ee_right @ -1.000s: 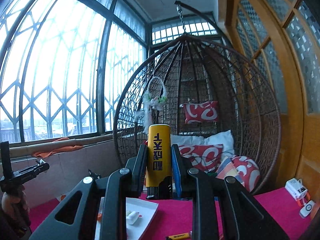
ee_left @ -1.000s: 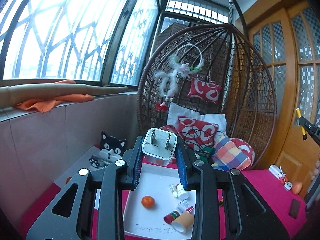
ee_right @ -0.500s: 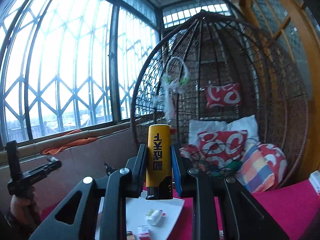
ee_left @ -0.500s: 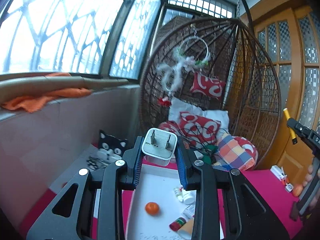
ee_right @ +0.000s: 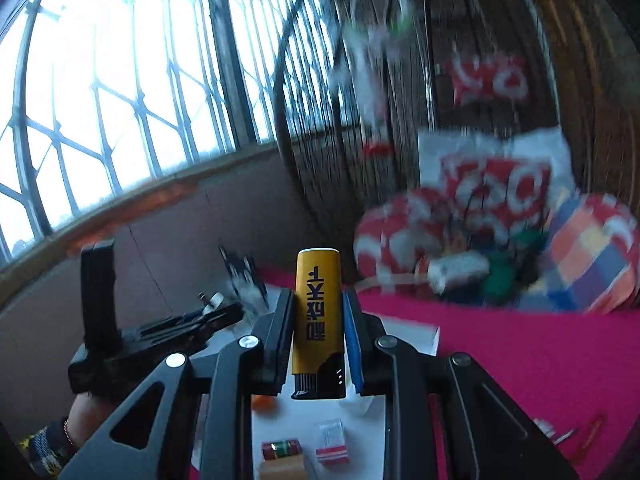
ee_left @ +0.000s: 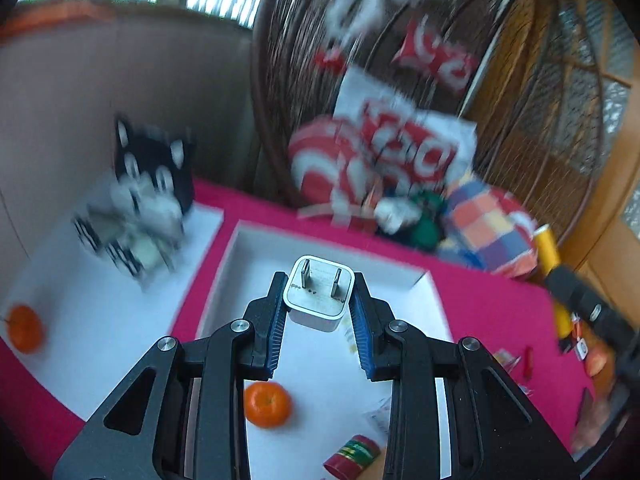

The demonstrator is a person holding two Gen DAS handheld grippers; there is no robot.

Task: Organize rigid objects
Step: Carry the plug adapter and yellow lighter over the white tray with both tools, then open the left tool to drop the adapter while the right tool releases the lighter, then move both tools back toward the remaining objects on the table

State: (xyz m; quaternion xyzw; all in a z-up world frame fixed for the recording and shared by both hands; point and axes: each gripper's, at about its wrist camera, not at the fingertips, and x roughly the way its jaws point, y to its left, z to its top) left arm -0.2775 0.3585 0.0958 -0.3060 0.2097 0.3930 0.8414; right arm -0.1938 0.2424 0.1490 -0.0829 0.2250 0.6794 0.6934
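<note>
My left gripper point(ee_left: 319, 300) is shut on a white plug adapter point(ee_left: 319, 298), prongs facing the camera, held above the far part of a white tray point(ee_left: 320, 240) on the pink cloth. An orange point(ee_left: 267, 404) and a small red and green tube point(ee_left: 352, 455) lie in the tray. My right gripper point(ee_right: 318, 312) is shut on a yellow lighter point(ee_right: 317, 320) held upright over the same tray point(ee_right: 416, 330). The left gripper also shows in the right wrist view point(ee_right: 160, 336), and the right one with the lighter in the left wrist view point(ee_left: 560, 292).
A black and white cat figure point(ee_left: 144, 196) and a second orange point(ee_left: 24, 328) sit on a white board point(ee_left: 100, 304) at left. A wicker hanging chair point(ee_left: 400, 80) with red and checked cushions point(ee_left: 400, 160) stands behind. Small items point(ee_left: 528, 360) lie on the cloth at right.
Both grippers have tilted down and moved forward over the tray, still holding the adapter and the lighter. The view is blurred by the motion.
</note>
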